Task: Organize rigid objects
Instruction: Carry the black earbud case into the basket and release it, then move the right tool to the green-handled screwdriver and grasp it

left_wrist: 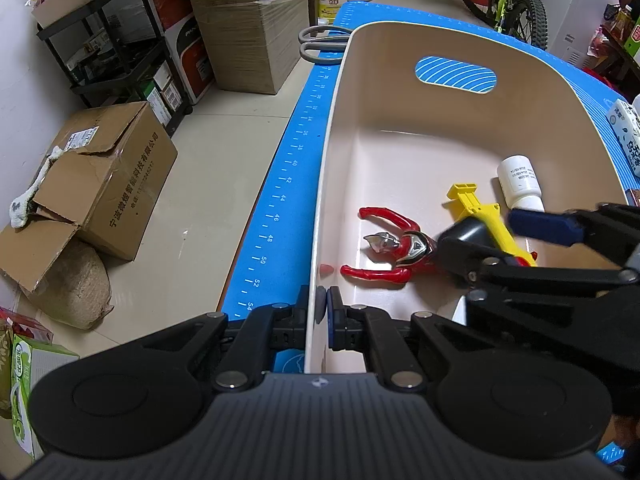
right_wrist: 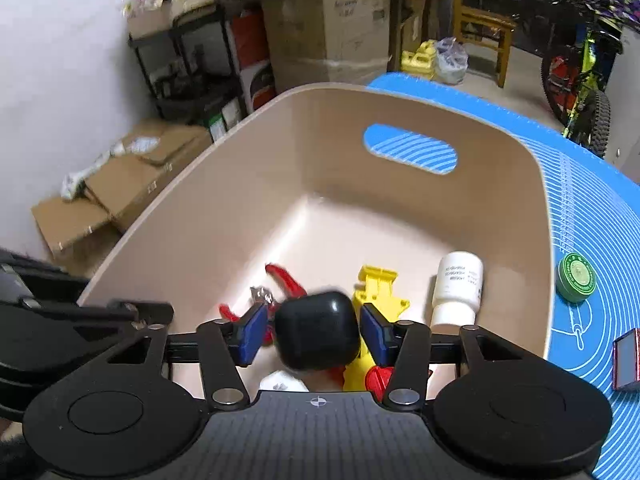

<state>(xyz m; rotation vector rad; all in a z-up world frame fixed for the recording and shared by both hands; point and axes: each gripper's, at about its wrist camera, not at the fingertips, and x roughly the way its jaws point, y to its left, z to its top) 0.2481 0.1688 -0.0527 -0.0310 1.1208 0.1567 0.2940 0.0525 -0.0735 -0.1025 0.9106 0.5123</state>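
Behind my table a plain white wall [left_wrist: 16,92]; pale tiled floor [left_wrist: 224,168] w/ a torn cardboard box [left_wrist: 100,184] lying open & a burlap sack [left_wrist: 76,288] beside it; black shelf unit [left_wrist: 120,52] next to tall taped cartons [left_wrist: 248,28]; wooden chair [right_wrist: 484,36] further back; yellow-green bike [left_wrist: 508,0] at rt; indoor light, no windows visible.

One beige bin [right_wrist: 280,168], one white bottle [right_wrist: 458,280], one yellow toy [right_wrist: 376,288], one red figure [left_wrist: 384,256].
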